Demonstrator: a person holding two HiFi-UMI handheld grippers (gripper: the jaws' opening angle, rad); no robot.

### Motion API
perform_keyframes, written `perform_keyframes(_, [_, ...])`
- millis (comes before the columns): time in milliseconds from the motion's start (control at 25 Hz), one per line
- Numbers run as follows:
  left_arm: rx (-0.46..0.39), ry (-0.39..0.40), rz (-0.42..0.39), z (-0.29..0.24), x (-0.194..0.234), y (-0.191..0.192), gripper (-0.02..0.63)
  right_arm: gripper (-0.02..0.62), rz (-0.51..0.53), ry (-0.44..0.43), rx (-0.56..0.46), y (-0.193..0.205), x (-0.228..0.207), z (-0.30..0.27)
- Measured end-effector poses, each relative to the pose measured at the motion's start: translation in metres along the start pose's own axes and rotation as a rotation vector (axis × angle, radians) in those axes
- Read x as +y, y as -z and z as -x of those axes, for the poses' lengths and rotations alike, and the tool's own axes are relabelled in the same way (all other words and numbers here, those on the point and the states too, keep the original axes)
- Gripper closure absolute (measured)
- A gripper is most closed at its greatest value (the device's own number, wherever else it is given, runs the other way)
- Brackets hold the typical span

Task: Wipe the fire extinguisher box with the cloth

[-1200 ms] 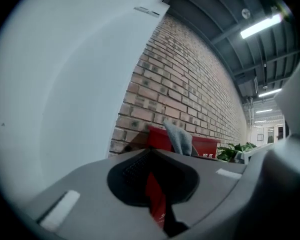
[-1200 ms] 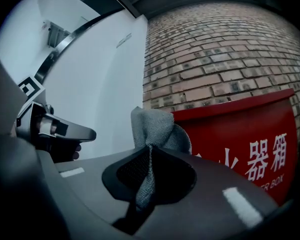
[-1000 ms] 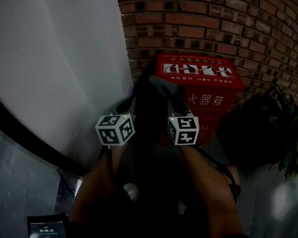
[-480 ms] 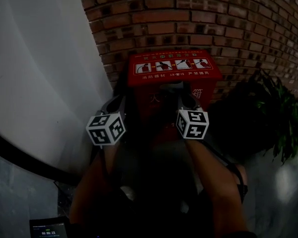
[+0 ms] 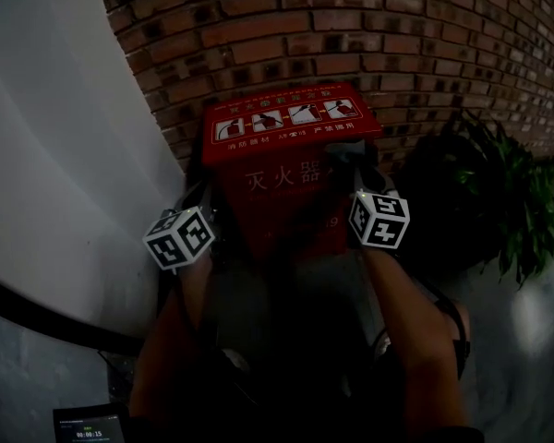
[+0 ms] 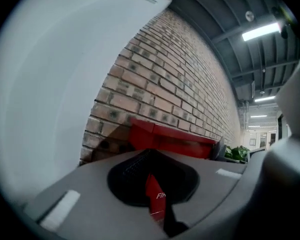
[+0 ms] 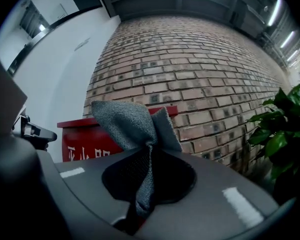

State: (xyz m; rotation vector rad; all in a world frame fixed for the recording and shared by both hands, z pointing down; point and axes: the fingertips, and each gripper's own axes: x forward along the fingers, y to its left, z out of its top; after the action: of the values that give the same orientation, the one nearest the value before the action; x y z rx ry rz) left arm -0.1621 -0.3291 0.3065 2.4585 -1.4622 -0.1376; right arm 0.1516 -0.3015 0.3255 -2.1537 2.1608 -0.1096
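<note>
Cloth [image 7: 132, 126] between right gripper [image 7: 146, 171] jaws; box [image 7: 85, 144] beyond

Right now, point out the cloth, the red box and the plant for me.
cloth [image 7: 126, 125]: right gripper view, on its bunched grey fold.
red box [image 5: 291, 123]: head view, on its lid, at the picture strip.
plant [image 5: 503, 201]: head view, on its leaves.

L forearm [image 5: 180, 335] and R forearm [image 5: 404, 335] out front, side by side, both grippers pointing level. L gripper [image 6: 152, 184] jaws basically together, nothing in them. R gripper [image 7: 147, 181] jaws clamped on the cloth [image 7: 132, 129].
</note>
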Motion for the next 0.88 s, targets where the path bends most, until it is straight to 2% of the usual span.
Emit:
perform_keyframes(160, [-0.012,-0.041,0.014,0.002,0.013,-0.003,0.607,0.566,0.032,-0.019,-0.005,0.001,0.006,0.007])
perform_keyframes(320, [-0.001,-0.052,-0.026,0.009,0.016,-0.001,0.607,0.566,0.075,-0.062,0.023,0.018,0.034,0.007])
perform_keyframes(480, [-0.004,-0.073,-0.055,0.023,0.027,-0.006,0.607,0.566,0.121,-0.147,0.066,0.044,0.085,0.004])
perform_keyframes(720, [-0.016,-0.13,-0.095,0.052,0.06,-0.015,0.607,0.566,0.108,-0.294,0.089,0.068,0.177,-0.003])
perform_keyframes(880, [0.003,-0.152,-0.127,0.073,0.081,-0.012,0.607,0.566,0.103,-0.355,0.122,0.086,0.224,-0.007])
